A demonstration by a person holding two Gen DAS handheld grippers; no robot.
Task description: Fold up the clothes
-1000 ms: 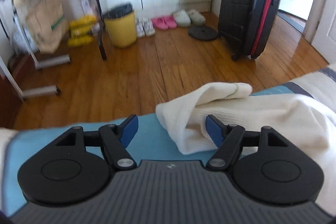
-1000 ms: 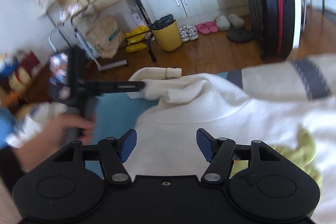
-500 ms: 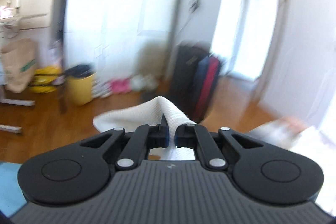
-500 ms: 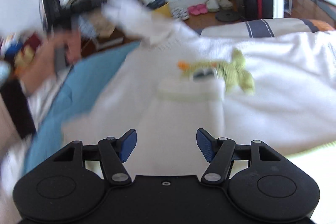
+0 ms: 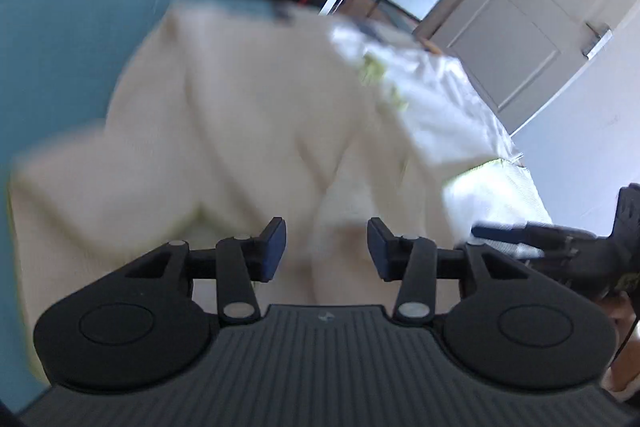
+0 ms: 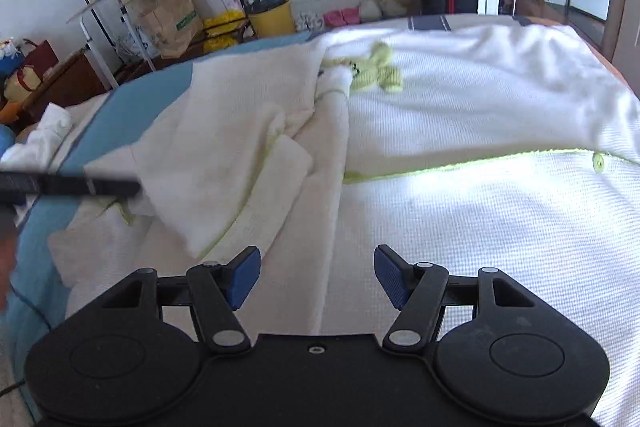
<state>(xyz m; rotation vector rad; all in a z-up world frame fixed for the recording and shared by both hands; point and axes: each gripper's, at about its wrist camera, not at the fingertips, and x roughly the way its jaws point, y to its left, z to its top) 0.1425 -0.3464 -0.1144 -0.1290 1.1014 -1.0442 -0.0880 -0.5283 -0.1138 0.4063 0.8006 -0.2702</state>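
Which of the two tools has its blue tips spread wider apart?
The right tool. Both are open with nothing between the tips, but the left tool shows a narrower gap; it has just been opening.

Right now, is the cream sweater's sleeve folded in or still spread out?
Folded in: the sleeve lies across the sweater's body, left gripper open above it.

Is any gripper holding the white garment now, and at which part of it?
Nothing is held. The left gripper has just been opening and its jaws are empty above the garment; the right gripper is open over it too.
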